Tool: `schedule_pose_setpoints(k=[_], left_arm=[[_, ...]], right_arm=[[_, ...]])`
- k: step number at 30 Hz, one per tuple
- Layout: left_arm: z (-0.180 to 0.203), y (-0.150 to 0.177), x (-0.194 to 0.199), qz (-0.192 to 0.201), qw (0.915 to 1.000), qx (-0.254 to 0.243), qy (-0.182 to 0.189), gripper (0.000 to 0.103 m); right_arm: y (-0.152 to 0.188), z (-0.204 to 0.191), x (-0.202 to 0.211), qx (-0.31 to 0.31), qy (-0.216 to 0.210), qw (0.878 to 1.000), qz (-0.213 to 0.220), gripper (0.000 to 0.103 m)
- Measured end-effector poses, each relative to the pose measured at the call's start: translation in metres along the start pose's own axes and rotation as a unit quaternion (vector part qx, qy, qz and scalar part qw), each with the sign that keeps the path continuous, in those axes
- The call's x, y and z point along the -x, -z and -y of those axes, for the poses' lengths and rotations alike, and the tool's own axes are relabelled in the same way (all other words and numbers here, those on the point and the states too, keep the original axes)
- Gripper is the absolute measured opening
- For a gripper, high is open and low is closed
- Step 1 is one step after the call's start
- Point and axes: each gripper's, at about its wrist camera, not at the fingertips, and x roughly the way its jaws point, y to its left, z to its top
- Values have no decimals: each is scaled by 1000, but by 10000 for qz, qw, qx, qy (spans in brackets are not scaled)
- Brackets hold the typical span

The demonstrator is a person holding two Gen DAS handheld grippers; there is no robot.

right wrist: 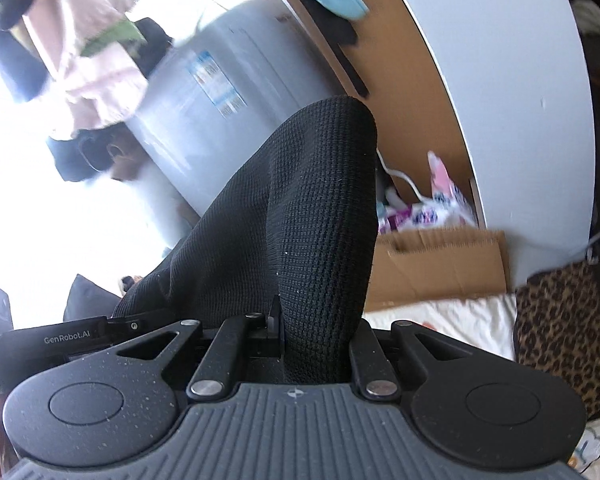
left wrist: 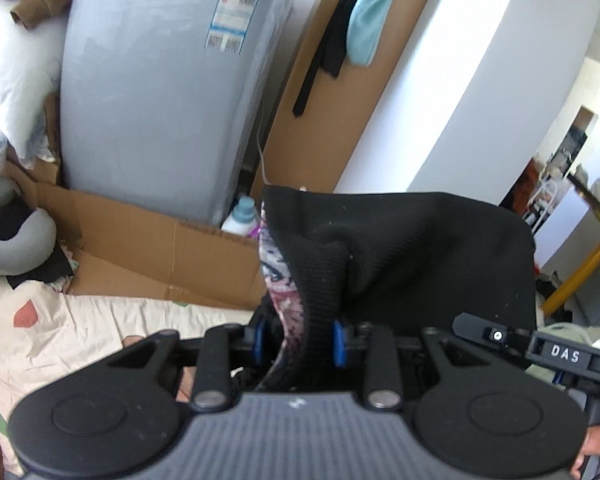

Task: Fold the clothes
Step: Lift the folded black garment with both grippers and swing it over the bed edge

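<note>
A black knit garment (left wrist: 412, 248) with a patterned pink and white lining (left wrist: 278, 276) is held up in the air between both grippers. My left gripper (left wrist: 300, 340) is shut on a bunched edge of it, with the blue pads (left wrist: 339, 340) pressed against the cloth. In the right wrist view the same black garment (right wrist: 312, 216) rises from my right gripper (right wrist: 316, 336), which is shut on a thick fold. The right gripper's body (left wrist: 556, 354) shows at the right edge of the left wrist view.
A cream bedsheet with coloured patches (left wrist: 80, 324) lies below. Behind stand a grey washing machine (left wrist: 172, 92), flattened cardboard (left wrist: 148, 248), a detergent bottle (left wrist: 242, 216) and a grey neck pillow (left wrist: 16, 248). A leopard-print cloth (right wrist: 564, 332) lies at the right. A person's fingers (left wrist: 598, 446) hold the right gripper.
</note>
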Motion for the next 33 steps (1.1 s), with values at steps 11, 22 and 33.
schedule_pose_setpoints(k=[11, 22, 33], left_arm=[[52, -1, 58, 481, 9986, 108, 201, 33], [102, -2, 87, 798, 9954, 41, 526, 34], [125, 21, 68, 640, 9957, -105, 657, 34]], right_arm=[[-42, -39, 87, 646, -19, 9974, 330, 9], [-69, -55, 166, 1043, 147, 9916, 754, 9], [-52, -21, 197, 1132, 397, 9897, 777, 9]])
